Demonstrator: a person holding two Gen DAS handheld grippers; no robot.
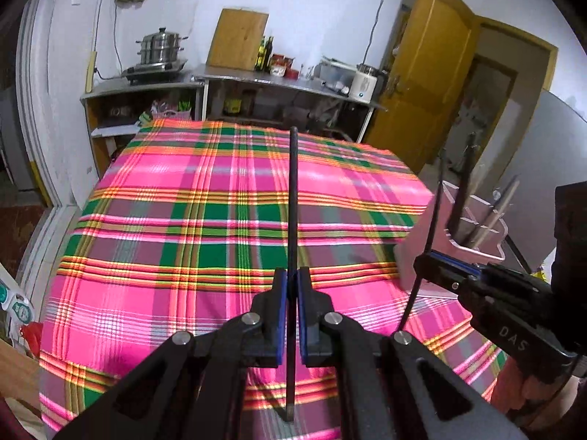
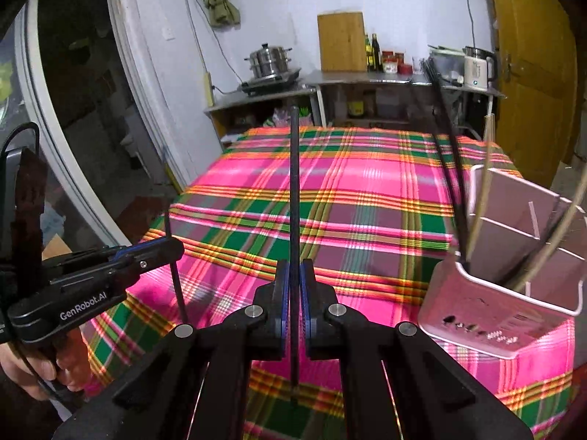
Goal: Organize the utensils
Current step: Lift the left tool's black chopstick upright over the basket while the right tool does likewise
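Left hand-held gripper (image 1: 292,289) is clamped on a black chopstick (image 1: 293,198), held above the plaid-covered desk (image 1: 183,198). Right hand-held gripper (image 2: 292,286) pinches a second black chopstick (image 2: 294,183). Pink utensil holder (image 2: 488,308) stands at the right on the desk, with black and bamboo chopsticks in it.

White walls (image 1: 312,18), yellow wooden door (image 1: 433,69)
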